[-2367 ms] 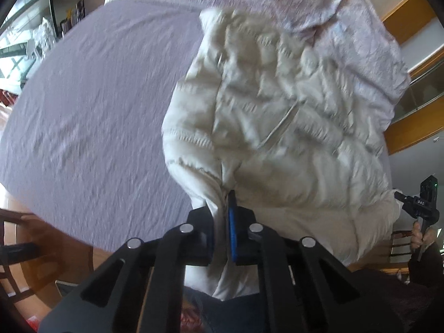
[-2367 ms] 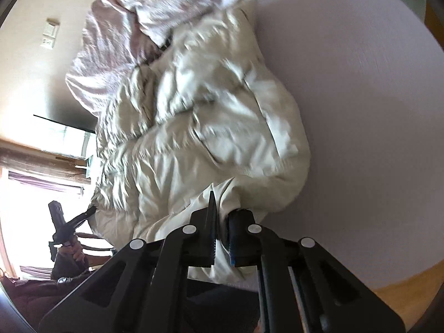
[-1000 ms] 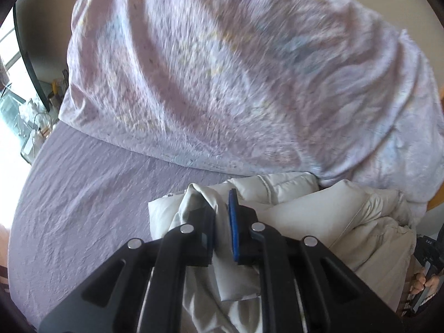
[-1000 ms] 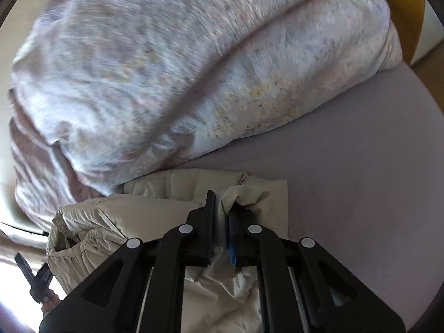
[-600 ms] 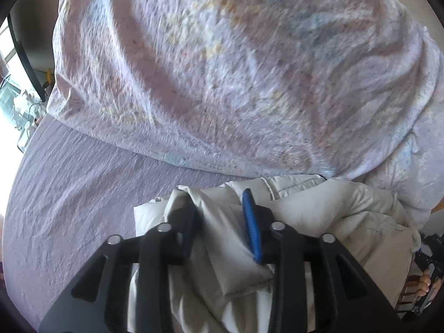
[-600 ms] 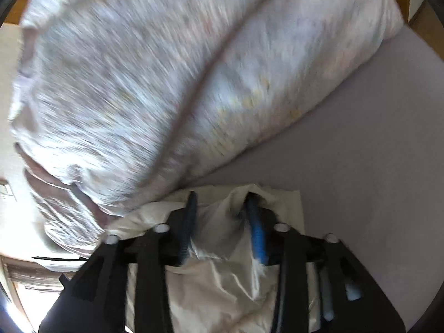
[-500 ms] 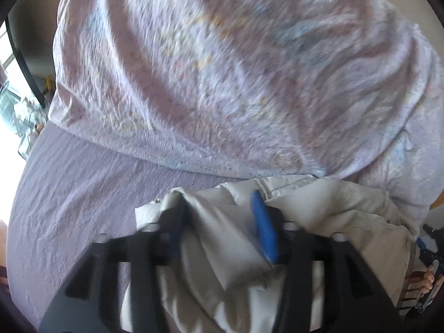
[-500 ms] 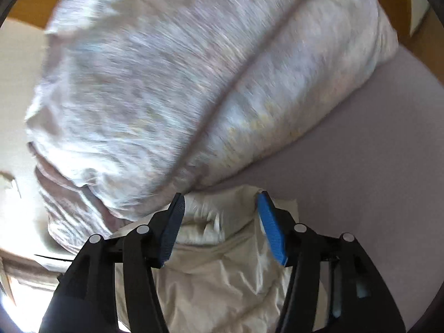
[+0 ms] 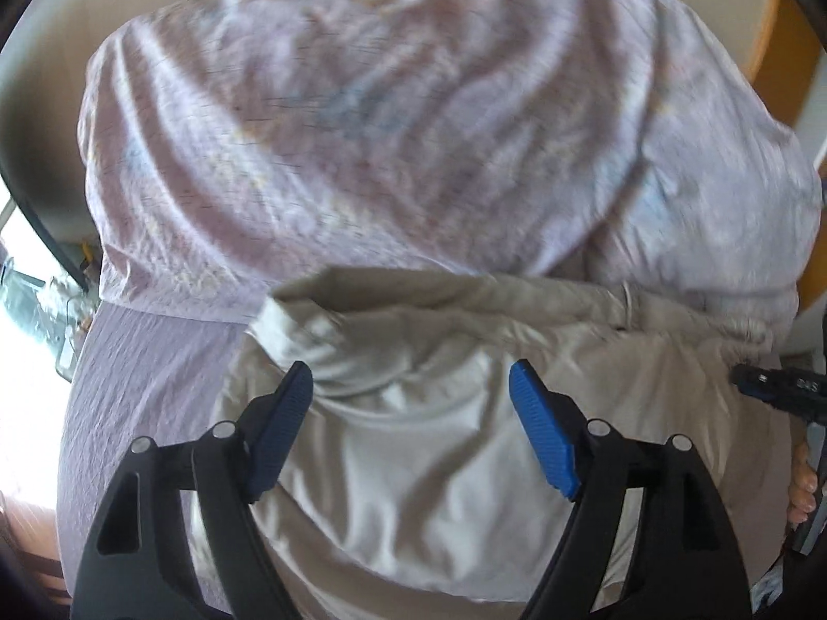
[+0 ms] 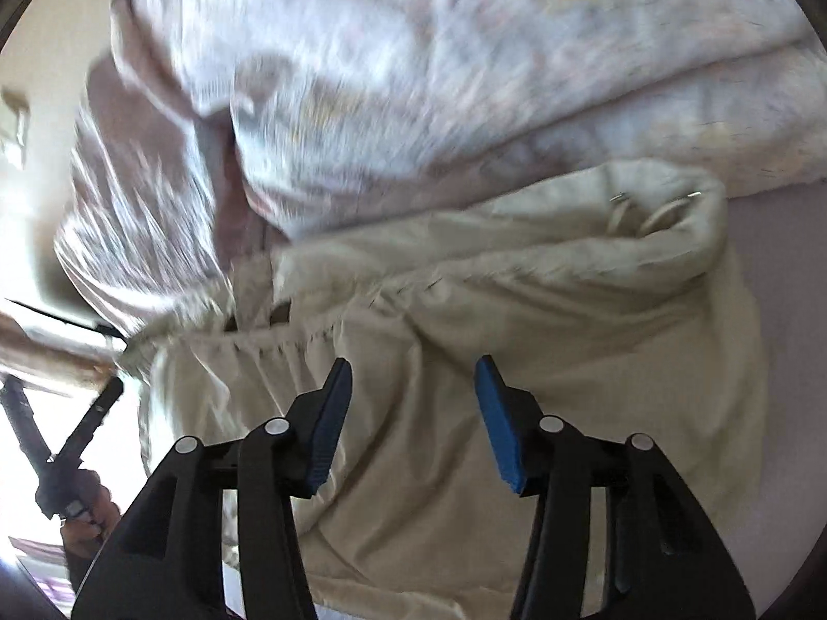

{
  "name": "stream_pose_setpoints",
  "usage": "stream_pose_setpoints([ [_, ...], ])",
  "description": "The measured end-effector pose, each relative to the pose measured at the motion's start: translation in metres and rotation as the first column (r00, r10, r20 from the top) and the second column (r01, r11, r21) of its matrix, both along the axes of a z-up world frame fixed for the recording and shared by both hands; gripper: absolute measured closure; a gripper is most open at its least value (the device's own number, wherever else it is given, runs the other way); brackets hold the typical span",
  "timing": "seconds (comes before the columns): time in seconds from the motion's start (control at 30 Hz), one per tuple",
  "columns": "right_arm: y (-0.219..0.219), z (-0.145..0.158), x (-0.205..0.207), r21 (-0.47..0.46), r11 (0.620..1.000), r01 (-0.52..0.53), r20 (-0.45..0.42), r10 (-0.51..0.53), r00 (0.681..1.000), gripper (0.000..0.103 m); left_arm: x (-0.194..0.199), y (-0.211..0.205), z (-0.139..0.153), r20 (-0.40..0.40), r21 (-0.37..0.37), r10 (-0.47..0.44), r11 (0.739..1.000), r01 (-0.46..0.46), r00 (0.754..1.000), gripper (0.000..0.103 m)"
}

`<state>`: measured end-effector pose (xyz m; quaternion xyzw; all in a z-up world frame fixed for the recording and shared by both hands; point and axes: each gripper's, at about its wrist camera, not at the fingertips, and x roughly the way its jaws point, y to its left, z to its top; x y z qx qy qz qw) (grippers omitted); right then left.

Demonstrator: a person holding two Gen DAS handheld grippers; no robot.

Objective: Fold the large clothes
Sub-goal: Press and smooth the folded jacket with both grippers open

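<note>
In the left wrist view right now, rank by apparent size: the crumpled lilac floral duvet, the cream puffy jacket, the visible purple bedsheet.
1. Lilac floral duvet, largest.
2. Cream puffy jacket; nearer the camera, so its real size against the duvet is unsure.
3. Purple bedsheet, smallest visible patch, mostly covered.

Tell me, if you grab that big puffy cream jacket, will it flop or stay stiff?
Probably floppy: the cream jacket lies in soft creases and sagging folds. Its smooth, shiny fabric might slip. It looks puffy, so likely light for its size.

The duvet [image 10: 465, 77] is smeared by motion blur in the right wrist view. The jacket [image 9: 413, 465] runs off the near edge. A hand [image 9: 801, 491] is cut off at the right.
</note>
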<state>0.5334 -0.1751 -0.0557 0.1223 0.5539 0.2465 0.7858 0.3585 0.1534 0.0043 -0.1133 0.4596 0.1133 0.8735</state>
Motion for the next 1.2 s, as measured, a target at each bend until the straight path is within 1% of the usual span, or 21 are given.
stream_pose_setpoints([
  [0.03,0.006,-0.003,0.0,-0.031,0.999,-0.008,0.002,0.008,1.0,0.058,0.001,-0.007,-0.002,-0.002,0.013,-0.005,1.0,0.005,1.0,0.025],
  [0.07,0.012,-0.007,0.002,-0.054,0.998,-0.011,0.005,0.012,1.0,0.066,0.001,-0.011,-0.003,-0.003,0.02,-0.006,1.0,0.006,1.0,0.025],
  [0.1,0.016,-0.011,0.002,-0.08,0.997,-0.018,0.01,0.018,1.0,0.07,0.002,-0.015,-0.005,-0.005,0.027,-0.008,1.0,0.008,1.0,0.025],
  [0.13,0.02,-0.014,0.002,-0.095,0.995,-0.024,0.011,0.025,1.0,0.082,0.002,-0.018,-0.006,-0.006,0.033,-0.01,0.999,0.011,1.0,0.025],
  [0.17,0.022,-0.017,0.003,-0.103,0.994,-0.027,0.013,0.029,1.0,0.091,0.003,-0.022,-0.009,-0.01,0.051,-0.012,0.999,0.012,1.0,0.024],
  [0.27,0.028,-0.018,0.006,-0.124,0.992,-0.004,0.054,0.01,0.998,0.1,0.006,-0.029,-0.014,-0.021,0.078,-0.018,0.997,0.02,1.0,0.024],
  [0.37,0.036,-0.017,0.012,-0.131,0.991,0.017,0.078,-0.007,0.997,0.101,0.007,-0.031,-0.017,-0.024,0.089,-0.022,0.996,0.024,0.999,0.024],
  [0.53,0.036,-0.011,0.024,-0.161,0.986,0.038,0.118,-0.019,0.993,0.101,0.008,-0.032,-0.021,-0.024,0.106,-0.022,0.994,0.025,0.999,0.024],
  [0.67,0.041,-0.012,0.03,-0.171,0.984,0.053,0.129,-0.031,0.991,0.101,0.009,-0.031,-0.023,-0.026,0.106,-0.016,0.994,0.018,1.0,0.023],
  [0.83,0.058,-0.021,0.043,-0.191,0.979,0.069,0.14,-0.043,0.989,0.101,0.01,-0.027,-0.025,-0.031,0.108,-0.008,0.994,0.011,0.999,0.021],
  [0.87,0.068,-0.025,0.046,-0.198,0.978,0.073,0.142,-0.045,0.989,0.101,0.009,-0.026,-0.025,-0.032,0.108,-0.006,0.994,0.009,0.999,0.021],
  [0.9,0.083,-0.035,0.048,-0.201,0.977,0.074,0.142,-0.046,0.989,0.101,0.009,-0.025,-0.026,-0.035,0.109,-0.003,0.994,0.007,0.999,0.021],
  [1.0,0.089,-0.043,0.051,-0.205,0.976,0.076,0.136,-0.049,0.99,0.101,0.01,-0.023,-0.03,-0.043,0.112,0.003,0.994,0.002,0.999,0.019],
  [1.1,0.091,-0.042,0.049,-0.188,0.98,0.06,0.149,-0.032,0.988,0.1,0.014,-0.02,-0.042,-0.064,0.128,0.013,0.992,-0.005,0.998,0.018],
  [1.13,0.089,-0.042,0.048,-0.181,0.982,0.056,0.152,-0.028,0.988,0.095,0.015,-0.019,-0.049,-0.076,0.131,0.02,0.991,-0.01,0.997,0.016],
  [1.17,0.085,-0.041,0.046,-0.172,0.984,0.054,0.154,-0.028,0.988,0.085,0.016,-0.017,-0.053,-0.082,0.13,0.026,0.991,-0.015,0.996,0.015],
  [1.2,0.075,-0.04,0.043,-0.161,0.985,0.058,0.161,-0.032,0.986,0.08,0.017,-0.015,-0.057,-0.088,0.131,0.033,0.991,-0.021,0.996,0.015],
])
